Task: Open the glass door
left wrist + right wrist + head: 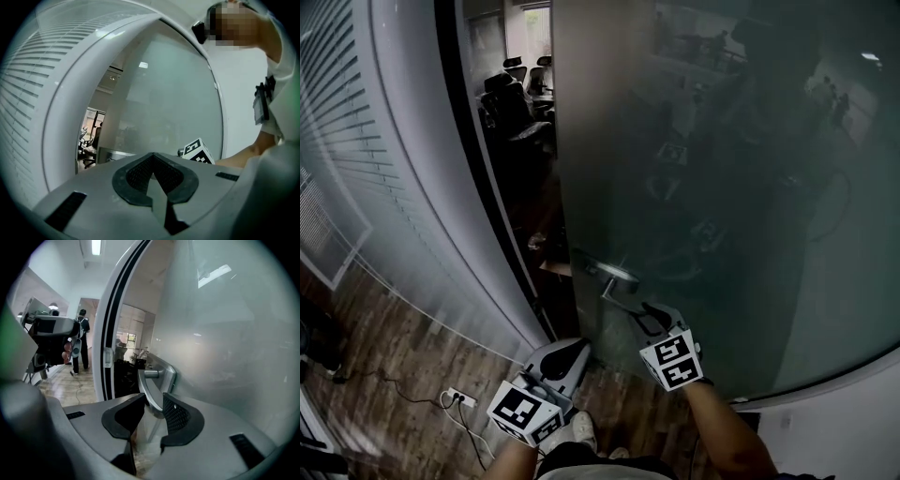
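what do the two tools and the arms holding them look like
Both are light grey shells tapering to dark pads with a fine ribbed texture. The left tool and the right tool each carry a white cube with black square markers at the back. No cables show on them. The forearms are bare, no sleeves in the head view.

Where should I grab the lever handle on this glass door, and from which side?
Grip the lever handle near its free end, far from the pivot, coming from the front with one jaw on each flat side. It is a slim bar standing off the glass door, so the jaws fit round it. The right gripper is closed on it that way.
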Tool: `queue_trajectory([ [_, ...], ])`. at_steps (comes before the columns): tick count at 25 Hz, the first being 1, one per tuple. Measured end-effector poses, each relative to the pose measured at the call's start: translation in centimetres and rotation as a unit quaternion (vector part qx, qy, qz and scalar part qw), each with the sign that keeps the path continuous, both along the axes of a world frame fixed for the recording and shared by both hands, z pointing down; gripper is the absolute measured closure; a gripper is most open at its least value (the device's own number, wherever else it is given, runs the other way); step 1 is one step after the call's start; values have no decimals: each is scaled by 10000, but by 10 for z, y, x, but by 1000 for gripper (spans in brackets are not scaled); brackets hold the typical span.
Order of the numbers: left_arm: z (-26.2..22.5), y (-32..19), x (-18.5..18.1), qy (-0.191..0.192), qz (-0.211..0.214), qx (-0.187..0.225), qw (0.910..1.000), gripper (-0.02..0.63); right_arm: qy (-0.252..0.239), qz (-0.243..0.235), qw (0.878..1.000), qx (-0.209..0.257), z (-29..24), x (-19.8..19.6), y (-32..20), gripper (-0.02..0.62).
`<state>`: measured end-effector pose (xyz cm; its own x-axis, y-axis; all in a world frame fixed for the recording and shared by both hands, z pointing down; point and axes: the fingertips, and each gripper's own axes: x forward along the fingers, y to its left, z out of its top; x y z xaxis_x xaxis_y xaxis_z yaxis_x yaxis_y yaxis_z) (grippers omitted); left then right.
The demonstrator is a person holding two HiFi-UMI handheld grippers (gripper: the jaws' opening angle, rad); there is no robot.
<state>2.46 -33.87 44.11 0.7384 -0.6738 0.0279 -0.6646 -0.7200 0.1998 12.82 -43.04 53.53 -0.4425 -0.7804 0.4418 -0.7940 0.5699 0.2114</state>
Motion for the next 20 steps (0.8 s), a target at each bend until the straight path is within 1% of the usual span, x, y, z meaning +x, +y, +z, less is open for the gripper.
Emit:
queue_trajectory([
  [3, -11, -19, 6, -85, 162, 21, 9998, 607, 45, 170, 9998, 7, -13, 9, -17, 472],
  [6, -18, -34, 8, -67, 337, 35, 9994, 607, 51, 352, 9994, 23, -18, 17, -35, 472],
  [8, -19, -37, 12, -21, 413, 33, 9991, 607, 50, 469, 9988, 104, -18, 23, -45, 472],
  [11, -16, -35, 25, -63, 558, 45, 9984, 607, 137, 671, 9973, 251, -21, 33, -56, 472],
  [13, -17, -37, 32, -17, 640, 11, 9979, 607, 193, 767, 9965, 253, -23, 41, -67, 472],
  [17, -21, -44, 42, 31, 710, -16, 9975, 607, 36, 842, 9962, 233, -29, 59, -88, 472],
  [20, -23, -50, 49, 53, 656, -44, 9978, 607, -97, 925, 9954, 213, -31, 70, -104, 472],
])
